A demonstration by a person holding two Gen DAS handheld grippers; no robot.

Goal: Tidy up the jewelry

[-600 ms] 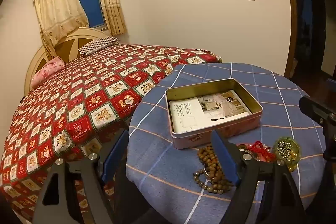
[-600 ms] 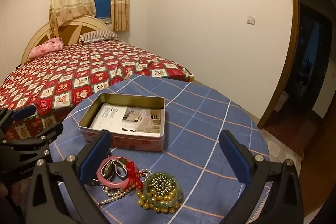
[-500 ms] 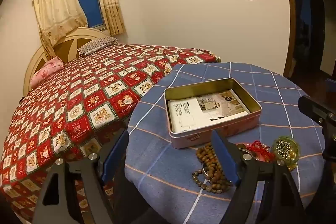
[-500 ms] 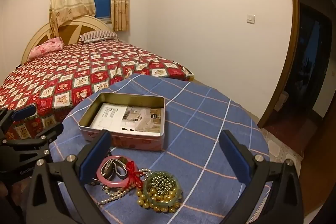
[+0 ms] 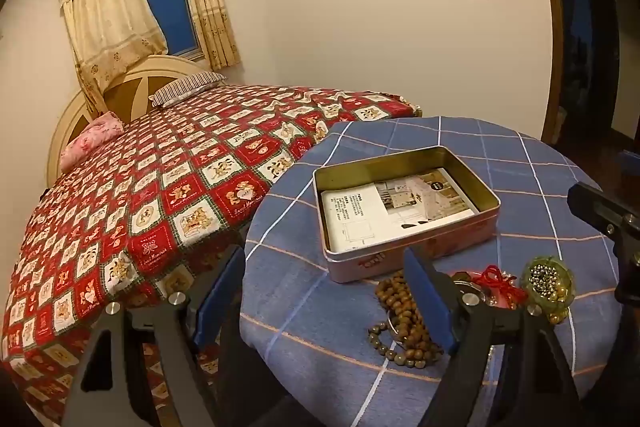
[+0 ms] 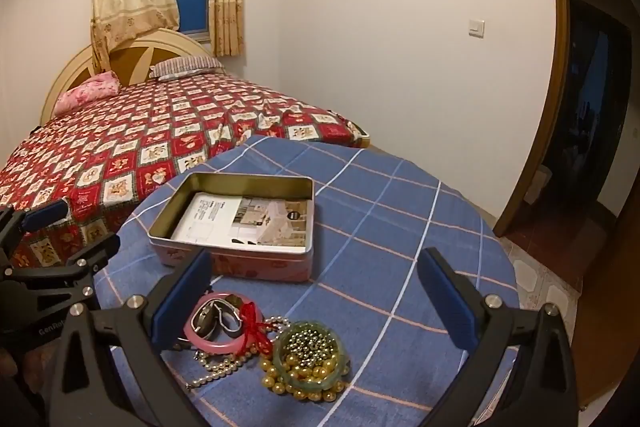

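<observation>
Item: loose jewelry, heaped at the near edge of the round table [image 6: 400,227], which is draped in a blue checked cloth.
- Wooden bead strand [image 5: 400,311]: coiled toward the table's near-left edge, just before the tin's front wall.
- Pink bangle [image 6: 222,327] with a watch [image 6: 212,317] lying inside it, a red cord knot [image 6: 254,323] touching its rim.
- Pearl strand [image 6: 220,367]: trailing under the bangle.
- Green bangle [image 6: 310,355]: filled with small metallic beads, gold beads ringing its near side.

Container: open tin [image 6: 236,227], mid-table, holding only a printed leaflet [image 6: 248,221]; no jewelry inside.

Tools:
- Left gripper [image 5: 328,303]: jaws spread wide, empty, raised above the near-left edge; its right finger [image 5: 426,303] overlaps the wooden strand in view, contact not determinable.
- Right gripper [image 6: 316,303]: jaws spread wide, empty, with the bangles and pearls below and between its fingers, toward the left one.

Status: approach stage, nothing yet picked. Next move likely calls for lowering one gripper onto a single piece, closing on a rim or strand without dragging neighbours, then carrying it to the tin.
</observation>
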